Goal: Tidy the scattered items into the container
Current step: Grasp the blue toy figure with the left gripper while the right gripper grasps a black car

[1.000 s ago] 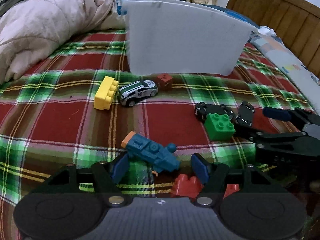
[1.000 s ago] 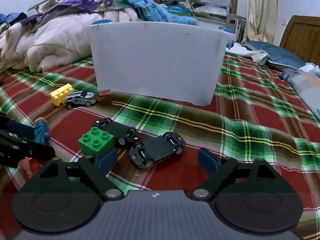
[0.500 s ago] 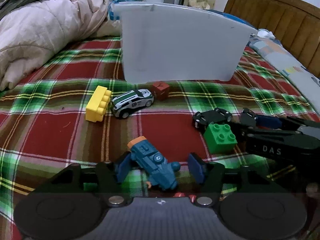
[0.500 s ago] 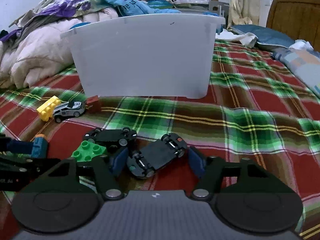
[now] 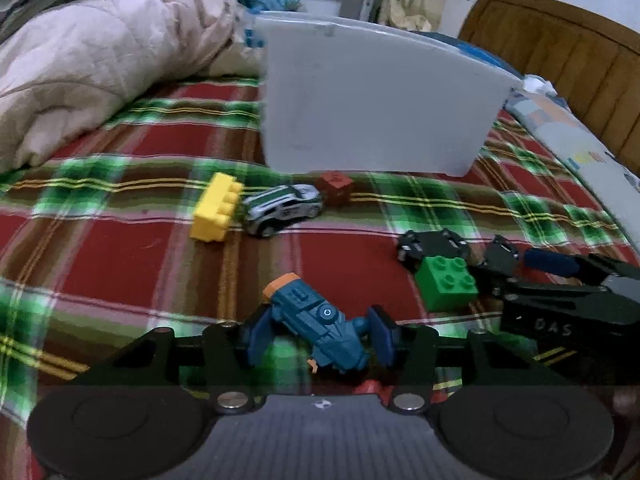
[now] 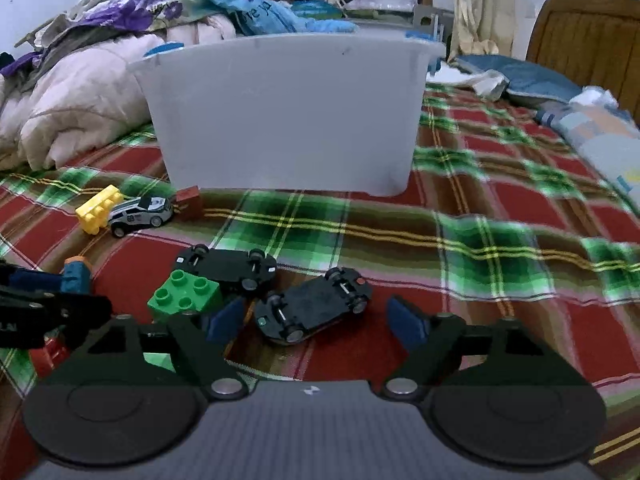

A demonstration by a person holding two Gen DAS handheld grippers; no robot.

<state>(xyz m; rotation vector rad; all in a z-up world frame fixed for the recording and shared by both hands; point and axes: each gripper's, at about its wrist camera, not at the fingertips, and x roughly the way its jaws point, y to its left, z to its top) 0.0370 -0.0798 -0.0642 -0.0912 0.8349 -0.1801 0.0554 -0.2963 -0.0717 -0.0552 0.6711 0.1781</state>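
Observation:
A white plastic bin [image 5: 376, 96] [image 6: 284, 116] stands on the plaid bed. My left gripper [image 5: 320, 340] has its pads against both sides of a blue toy with an orange tip [image 5: 316, 320]. My right gripper [image 6: 316, 320] is open around an overturned black toy car [image 6: 314, 308], pads apart from it. A second overturned black car [image 6: 228, 266] and a green brick [image 6: 184, 294] [image 5: 446, 282] lie just left of it. A yellow brick [image 5: 216, 206], a white-green car [image 5: 284, 208] and a brown-red block [image 5: 334, 186] lie by the bin. A red brick [image 5: 370, 386] lies under my left gripper.
A pink quilt [image 5: 88, 64] is piled at the left. A wooden headboard [image 5: 560, 56] and pillows [image 6: 600, 128] lie to the right. The plaid blanket [image 6: 480, 240] stretches right of the bin.
My left gripper has moved forward around the blue toy and closed onto it. My right gripper has advanced so the overturned car lies between its open fingers.

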